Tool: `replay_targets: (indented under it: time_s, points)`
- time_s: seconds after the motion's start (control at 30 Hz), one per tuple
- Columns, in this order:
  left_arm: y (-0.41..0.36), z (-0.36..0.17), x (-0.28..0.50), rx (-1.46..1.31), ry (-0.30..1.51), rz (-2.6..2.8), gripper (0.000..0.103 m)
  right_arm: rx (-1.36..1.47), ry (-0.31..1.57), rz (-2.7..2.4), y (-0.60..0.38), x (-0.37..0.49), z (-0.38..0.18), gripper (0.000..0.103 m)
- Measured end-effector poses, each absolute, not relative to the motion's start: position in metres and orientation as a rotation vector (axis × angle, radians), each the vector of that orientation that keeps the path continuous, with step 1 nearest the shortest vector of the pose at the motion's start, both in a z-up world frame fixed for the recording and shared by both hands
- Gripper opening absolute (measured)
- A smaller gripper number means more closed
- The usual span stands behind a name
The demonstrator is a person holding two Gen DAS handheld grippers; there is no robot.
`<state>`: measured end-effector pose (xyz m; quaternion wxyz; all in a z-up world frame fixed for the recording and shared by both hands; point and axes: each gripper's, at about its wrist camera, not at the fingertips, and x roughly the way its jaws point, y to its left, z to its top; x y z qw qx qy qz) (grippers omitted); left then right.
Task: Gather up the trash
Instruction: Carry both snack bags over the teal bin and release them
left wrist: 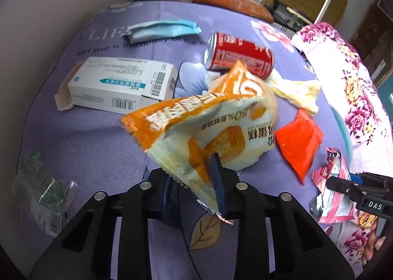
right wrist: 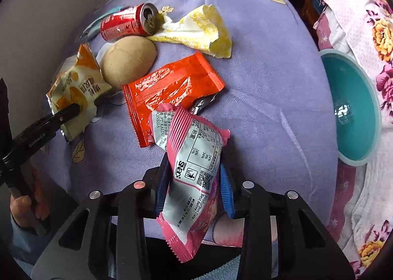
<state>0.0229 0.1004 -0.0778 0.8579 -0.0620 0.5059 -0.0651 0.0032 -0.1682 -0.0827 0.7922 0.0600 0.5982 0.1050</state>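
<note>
Both wrist views are evenly and softly lit, bright enough that print on the packets can be read, with only faint shadows under the litter on the lilac bedsheet (left wrist: pixel 98 132). Glare streaks the glossy red-orange wrapper (right wrist: pixel 172 88) and the inside of the teal bowl (right wrist: pixel 353 113) carries a small bright reflection. The orange snack packet (left wrist: pixel 196 127) is smeared by motion blur along its edges, while the white carton (left wrist: pixel 122 83) behind it stays fairly sharp. Fisheye distortion bends the bed into a dome, and the corners of each frame fall to black vignette. The clear plastic wrapper (left wrist: pixel 41 194) near the rim looks soft and stretched.
</note>
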Motion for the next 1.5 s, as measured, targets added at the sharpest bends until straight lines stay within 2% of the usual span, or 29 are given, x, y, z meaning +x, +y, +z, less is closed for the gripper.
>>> replay_targets:
  time_s: [0.33,0.63,1.07,1.5]
  points:
    - [0.086,-0.039,0.016,-0.135,1.013,-0.187,0.029,0.218,1.193,0.214,-0.2,0.001,-0.06,0.033]
    - [0.033,-0.02,0.03,-0.083,0.996,-0.271,0.029,0.303,1.104,0.167,-0.247,0.011,-0.041,0.033]
    - [-0.094,-0.006,0.068,0.052,0.99,-0.437,0.029,0.383,0.96,0.061,-0.333,0.025,-0.009,0.033]
    - [-0.213,-0.032,0.082,0.174,1.073,-0.573,0.029,0.474,0.887,-0.093,-0.435,0.013,-0.006,0.033]
